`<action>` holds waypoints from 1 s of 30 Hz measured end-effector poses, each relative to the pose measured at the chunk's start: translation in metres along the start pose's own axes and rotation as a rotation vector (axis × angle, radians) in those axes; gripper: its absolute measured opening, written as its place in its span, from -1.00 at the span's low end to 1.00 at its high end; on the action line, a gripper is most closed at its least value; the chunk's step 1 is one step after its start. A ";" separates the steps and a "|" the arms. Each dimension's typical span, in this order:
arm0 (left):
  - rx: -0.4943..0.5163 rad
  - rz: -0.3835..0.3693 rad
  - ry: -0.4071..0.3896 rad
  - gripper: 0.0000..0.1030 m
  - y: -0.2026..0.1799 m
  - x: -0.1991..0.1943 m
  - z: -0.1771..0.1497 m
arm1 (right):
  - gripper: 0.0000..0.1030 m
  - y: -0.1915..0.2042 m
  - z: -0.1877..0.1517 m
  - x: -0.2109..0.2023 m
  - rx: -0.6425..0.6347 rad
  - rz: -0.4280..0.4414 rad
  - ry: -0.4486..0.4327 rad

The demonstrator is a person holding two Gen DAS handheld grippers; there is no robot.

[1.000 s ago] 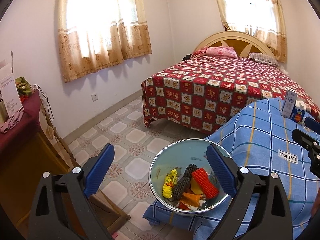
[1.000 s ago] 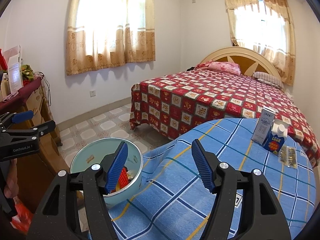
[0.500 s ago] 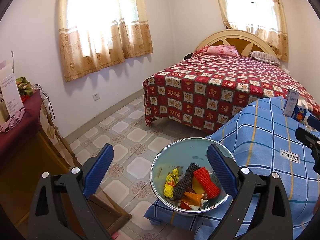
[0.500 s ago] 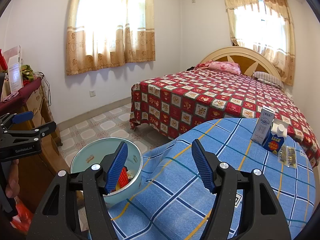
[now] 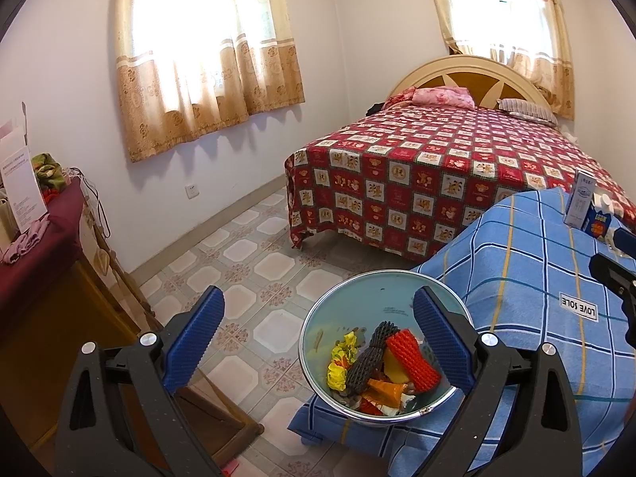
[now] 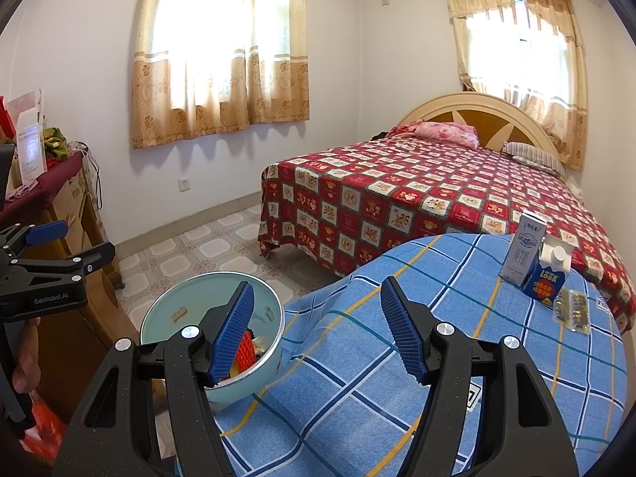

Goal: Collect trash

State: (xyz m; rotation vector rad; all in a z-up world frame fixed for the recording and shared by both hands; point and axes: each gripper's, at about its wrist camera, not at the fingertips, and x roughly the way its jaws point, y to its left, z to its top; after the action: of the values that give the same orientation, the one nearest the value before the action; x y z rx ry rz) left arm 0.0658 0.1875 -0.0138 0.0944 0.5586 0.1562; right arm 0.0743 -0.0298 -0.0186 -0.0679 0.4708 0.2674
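Note:
A pale green bowl [image 5: 357, 298] sits on the left edge of the blue checked table [image 5: 536, 278]. It holds trash: red foam netting [image 5: 413, 357], black netting [image 5: 369, 357], yellow and orange scraps. My left gripper [image 5: 318, 330] is open and empty, above and left of the bowl. My right gripper [image 6: 318, 330] is open and empty over the table, with the bowl [image 6: 179, 314] behind its left finger. On the table's far right stand a white carton [image 6: 524, 254] and a blue carton [image 6: 550, 278], with clear wrappers [image 6: 572, 310] beside them.
A bed with a red patterned cover [image 6: 417, 198] stands behind the table. A wooden cabinet with a maroon cloth [image 5: 35, 246] and papers is at the left. Tiled floor [image 5: 246, 258] lies between. A stool corner [image 5: 222, 417] sits below the left gripper.
The left wrist view has shifted slightly, so the bowl and table sit a little further right. Both grippers stay open; nothing was picked up.

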 end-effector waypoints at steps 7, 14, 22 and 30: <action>-0.008 0.003 0.016 0.82 0.005 0.005 -0.008 | 0.28 0.002 -0.002 -0.001 0.001 0.000 0.001; 0.003 -0.002 0.028 0.82 0.000 0.007 -0.007 | 0.28 0.001 -0.002 -0.002 0.002 0.000 0.001; 0.008 0.025 0.017 0.82 -0.002 0.006 -0.006 | 0.31 0.003 -0.003 -0.001 0.002 0.000 0.001; -0.001 0.019 0.029 0.83 -0.001 0.007 -0.004 | 0.31 0.000 -0.005 -0.003 0.013 -0.014 -0.006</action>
State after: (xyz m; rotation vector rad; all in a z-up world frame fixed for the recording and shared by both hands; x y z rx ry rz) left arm 0.0697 0.1877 -0.0205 0.0965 0.5866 0.1770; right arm 0.0698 -0.0311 -0.0221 -0.0579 0.4656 0.2512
